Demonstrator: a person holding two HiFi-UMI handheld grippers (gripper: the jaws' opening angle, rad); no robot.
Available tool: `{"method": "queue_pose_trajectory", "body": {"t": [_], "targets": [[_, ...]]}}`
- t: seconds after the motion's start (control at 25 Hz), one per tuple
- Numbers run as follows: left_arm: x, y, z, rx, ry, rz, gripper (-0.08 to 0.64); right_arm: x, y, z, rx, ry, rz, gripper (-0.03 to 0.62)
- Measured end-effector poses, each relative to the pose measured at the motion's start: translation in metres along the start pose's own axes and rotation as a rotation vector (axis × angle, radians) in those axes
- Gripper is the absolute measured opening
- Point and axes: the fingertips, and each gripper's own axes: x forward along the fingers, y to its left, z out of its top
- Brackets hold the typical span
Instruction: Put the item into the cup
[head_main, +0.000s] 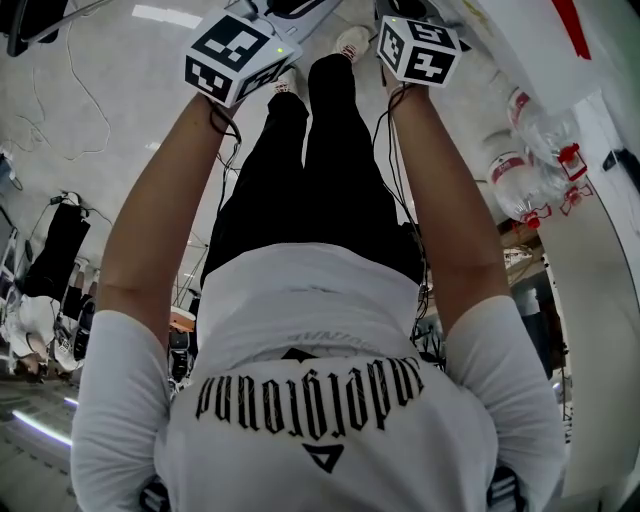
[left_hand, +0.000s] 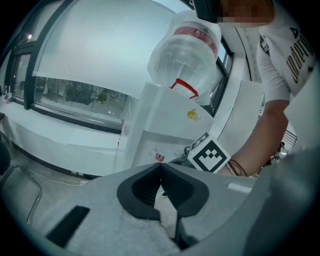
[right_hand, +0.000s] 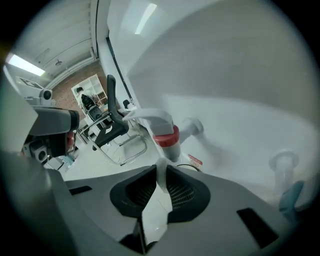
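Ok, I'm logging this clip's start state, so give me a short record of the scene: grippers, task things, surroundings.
left gripper: jaws together, nothing between them
right gripper: jaws close together, a pale sliver at the tips; gap or thing, unclear
cup: in no view
item: in no view
ahead of left gripper: water dispenser with an upturned bottle
ahead of right gripper: white part with a red band, office chair
task: apparently not under way
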Motion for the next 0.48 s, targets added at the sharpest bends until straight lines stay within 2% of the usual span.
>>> {"method": "queue_pose_trajectory", "body": {"t": [0.2, 0.48], "targets": [[0.005, 0.001, -0.007, -0.004, 0.009, -0.009, 0.012, 0.009, -0.011, 0.001, 0.031, 0.005, -0.057, 0.055], [0.009, 0.007, -0.018, -0.018, 0.017, -0.005, 0.012, 0.024, -0.020, -0.022, 0.044, 0.053, -0.091, 0.055]]}}
